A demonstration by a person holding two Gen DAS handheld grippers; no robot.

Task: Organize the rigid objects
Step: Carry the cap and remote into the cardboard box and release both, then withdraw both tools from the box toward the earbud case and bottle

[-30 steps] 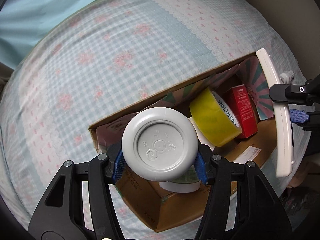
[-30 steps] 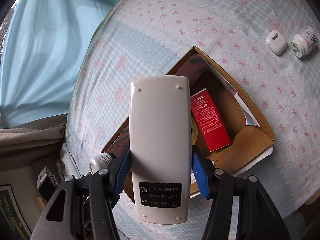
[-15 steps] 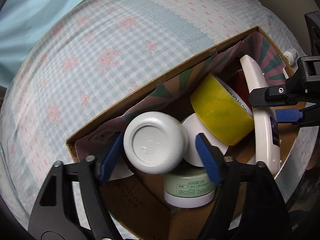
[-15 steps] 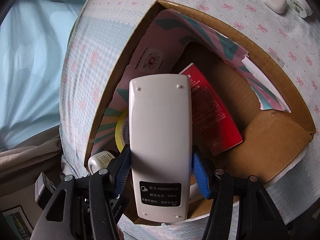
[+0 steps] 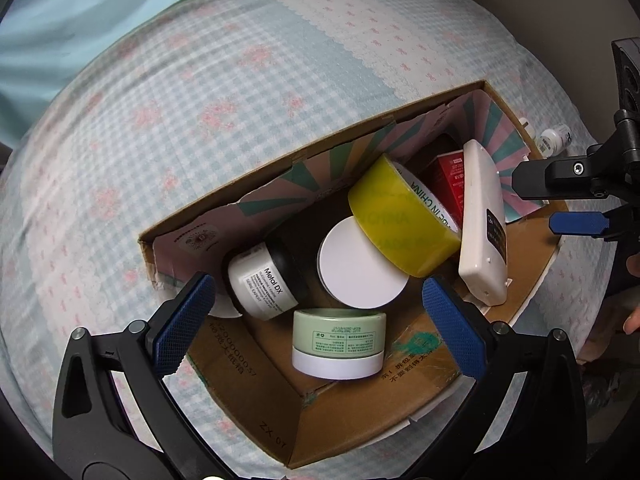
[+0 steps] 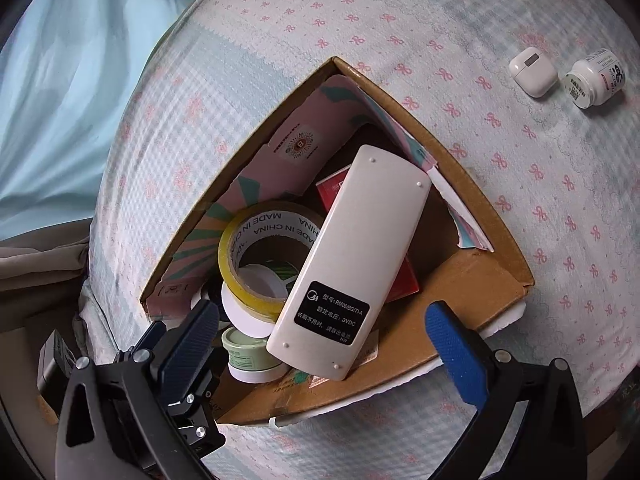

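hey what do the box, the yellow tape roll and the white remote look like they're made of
Box: brown corrugated cardboard, matte; a fluted edge shows at its cut rim.
Yellow tape roll: glossy translucent plastic film, apparently wound on a white printed core.
White remote: smooth hard plastic by the look, slight sheen, moulded back with small round bumps and a black label.

The left hand-held gripper hangs with its jaws spread wide, gripping nothing. The right hand-held gripper is likewise spread wide, both blue pads bare.
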